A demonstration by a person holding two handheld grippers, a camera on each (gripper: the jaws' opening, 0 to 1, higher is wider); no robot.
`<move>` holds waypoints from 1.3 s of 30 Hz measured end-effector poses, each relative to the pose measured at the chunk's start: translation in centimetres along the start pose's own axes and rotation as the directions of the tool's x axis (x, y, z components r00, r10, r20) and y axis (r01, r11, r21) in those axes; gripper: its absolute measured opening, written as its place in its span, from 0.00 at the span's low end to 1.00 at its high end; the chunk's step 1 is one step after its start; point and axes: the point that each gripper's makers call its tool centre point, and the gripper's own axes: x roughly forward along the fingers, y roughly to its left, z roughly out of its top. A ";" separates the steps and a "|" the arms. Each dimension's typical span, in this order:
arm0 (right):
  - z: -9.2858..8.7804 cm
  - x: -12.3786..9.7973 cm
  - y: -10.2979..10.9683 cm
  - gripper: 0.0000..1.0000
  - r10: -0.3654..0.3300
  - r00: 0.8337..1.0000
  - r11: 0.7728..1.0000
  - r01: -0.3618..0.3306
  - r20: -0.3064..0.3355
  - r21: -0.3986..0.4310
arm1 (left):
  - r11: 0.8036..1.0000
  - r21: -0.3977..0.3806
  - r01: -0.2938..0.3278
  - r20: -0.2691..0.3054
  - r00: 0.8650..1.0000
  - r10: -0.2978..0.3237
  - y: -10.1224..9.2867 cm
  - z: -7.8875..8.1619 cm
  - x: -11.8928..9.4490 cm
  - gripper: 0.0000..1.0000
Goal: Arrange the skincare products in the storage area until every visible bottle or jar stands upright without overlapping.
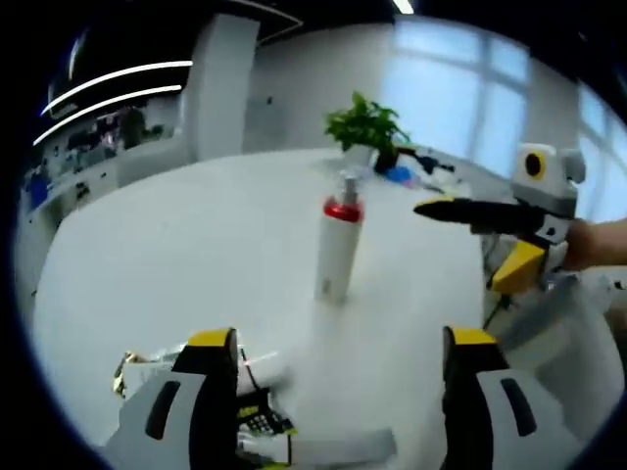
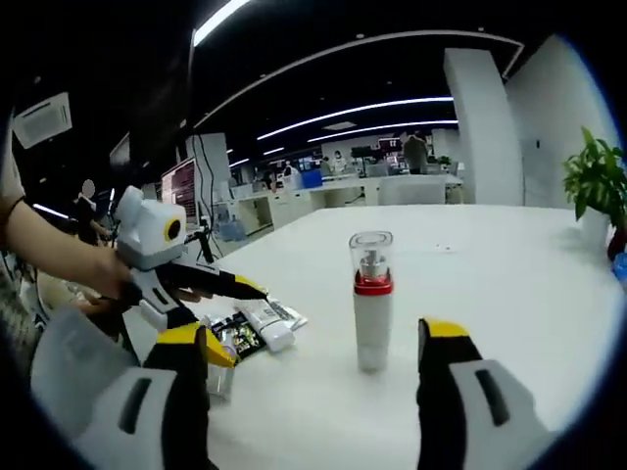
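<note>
My left tongs and right tongs are both wide open and hold nothing. The white bottle stands up on the surface. A tube lies flat near it.

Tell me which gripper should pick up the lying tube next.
Left. The tube and sachets lie right at the open left gripper. The open right gripper faces the upright bottle instead, with the tube off to its side.

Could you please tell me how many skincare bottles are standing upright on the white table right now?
1: the white pump bottle with a red collar and clear cap, mid-table, ahead of both grippers. A tube and sachets lie flat nearby; others may be hidden.
</note>
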 end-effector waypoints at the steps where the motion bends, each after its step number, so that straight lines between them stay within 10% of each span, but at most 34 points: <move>1: 0.1 -0.2 0.2 0.92 0.002 1.000 1.000 -0.002 0.000 -0.001 | 1.000 -0.008 -0.010 0.004 1.000 0.010 0.1 -0.2 -0.7 0.86; 18: -0.3 -2.5 2.3 0.95 0.027 1.000 0.999 -0.027 -0.014 0.017 | 0.965 -0.169 -0.200 0.055 0.976 0.212 0.7 -2.6 -9.9 0.97; 39: -0.9 -3.4 3.7 0.93 0.049 0.998 0.999 -0.050 -0.043 -0.002 | 0.933 -0.169 -0.318 0.065 0.941 0.333 -0.2 -4.6 -15.7 0.97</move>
